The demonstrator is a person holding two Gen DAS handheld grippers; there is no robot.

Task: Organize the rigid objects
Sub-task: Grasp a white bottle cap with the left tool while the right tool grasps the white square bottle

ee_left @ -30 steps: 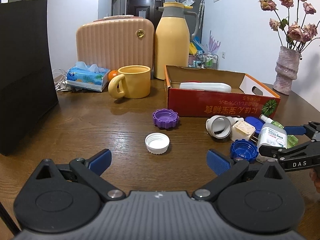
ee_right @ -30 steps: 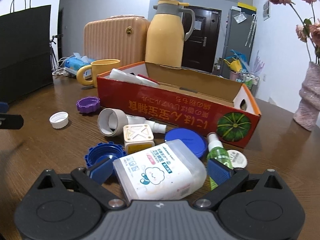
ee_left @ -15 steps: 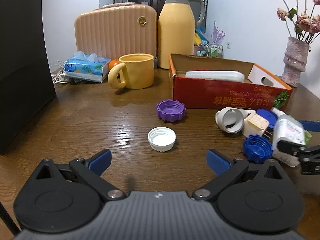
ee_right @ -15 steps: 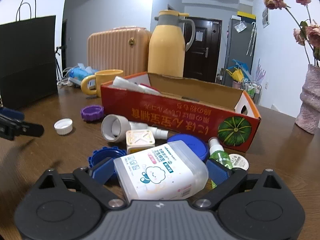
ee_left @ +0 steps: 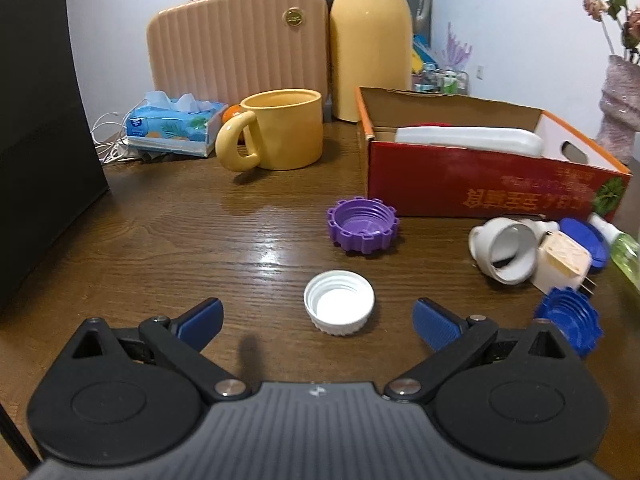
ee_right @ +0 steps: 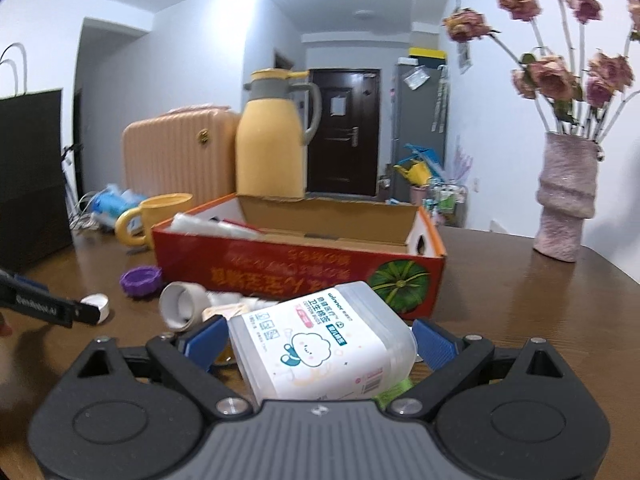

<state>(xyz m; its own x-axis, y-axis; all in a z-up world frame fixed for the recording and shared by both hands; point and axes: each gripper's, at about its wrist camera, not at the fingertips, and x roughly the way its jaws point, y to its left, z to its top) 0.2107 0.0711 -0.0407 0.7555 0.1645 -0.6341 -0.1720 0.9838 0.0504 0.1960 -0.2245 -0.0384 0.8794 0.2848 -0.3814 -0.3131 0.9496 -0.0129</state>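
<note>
Wooden bench (ee_left: 160, 248): white cap (ee_left: 339, 308) lies between spread left fingers (ee_left: 200, 319); cotton-swab box (ee_right: 320, 340) is gripped crosswise by right fingers (ee_right: 204, 336), carton (ee_right: 280, 268) ahead.

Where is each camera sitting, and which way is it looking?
Left wrist view: sits on the left gripper, low over the brown wooden table, facing a ribbed white plastic cap between its open blue fingers.
Right wrist view: sits on the right gripper, raised, facing the red cardboard box; its blue fingers clamp a clear plastic cotton-swab box, and the left gripper's tip shows at the left edge.
Both share the white cap, purple ridged cap, yellow mug and red box.
</note>
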